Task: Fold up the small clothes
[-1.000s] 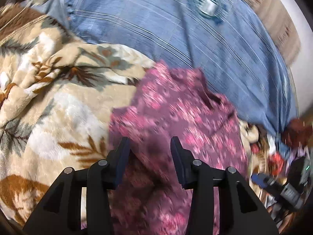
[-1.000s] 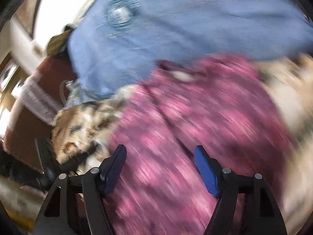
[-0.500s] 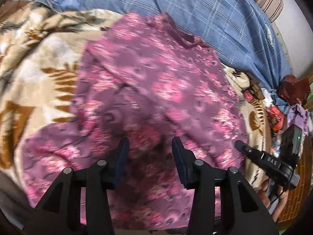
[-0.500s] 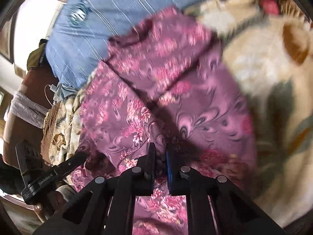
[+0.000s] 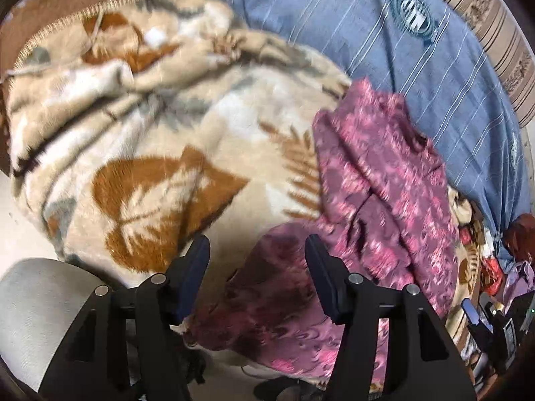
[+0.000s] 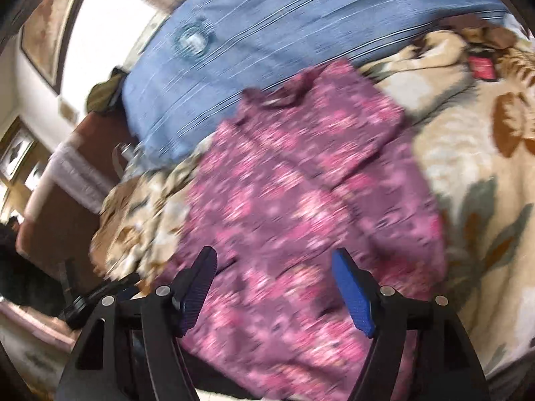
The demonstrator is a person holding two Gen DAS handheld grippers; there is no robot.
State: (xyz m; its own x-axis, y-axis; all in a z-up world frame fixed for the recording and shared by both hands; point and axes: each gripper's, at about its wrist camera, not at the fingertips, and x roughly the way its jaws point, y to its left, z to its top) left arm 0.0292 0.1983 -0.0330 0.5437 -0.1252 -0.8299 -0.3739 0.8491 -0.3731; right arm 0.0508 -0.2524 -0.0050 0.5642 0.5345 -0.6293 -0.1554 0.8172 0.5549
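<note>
A purple garment with pink flowers (image 5: 384, 180) lies folded on a beige leaf-patterned blanket (image 5: 150, 167). My left gripper (image 5: 257, 254) hangs over the garment's lower left corner. Its jaws are opening, the cloth lies below the gap, and neither pad presses on it. In the right wrist view the same garment (image 6: 301, 183) spreads under my right gripper (image 6: 274, 267). That gripper's jaws are opening wide and nothing is pinched between the blue pads (image 6: 351, 294). Both views are motion-blurred.
A blue striped bedcover (image 5: 401, 50) lies behind the garment, seen also in the right wrist view (image 6: 267, 33). A grey rounded object (image 5: 40, 300) sits at lower left. Red and purple clutter (image 5: 521, 234) crowds the right edge. Brown furniture (image 6: 67, 183) stands left of the bed.
My right gripper, shut on the garment half a second ago, has opened and let it go. My left gripper has swung left off the garment's middle, and its jaws have widened.
</note>
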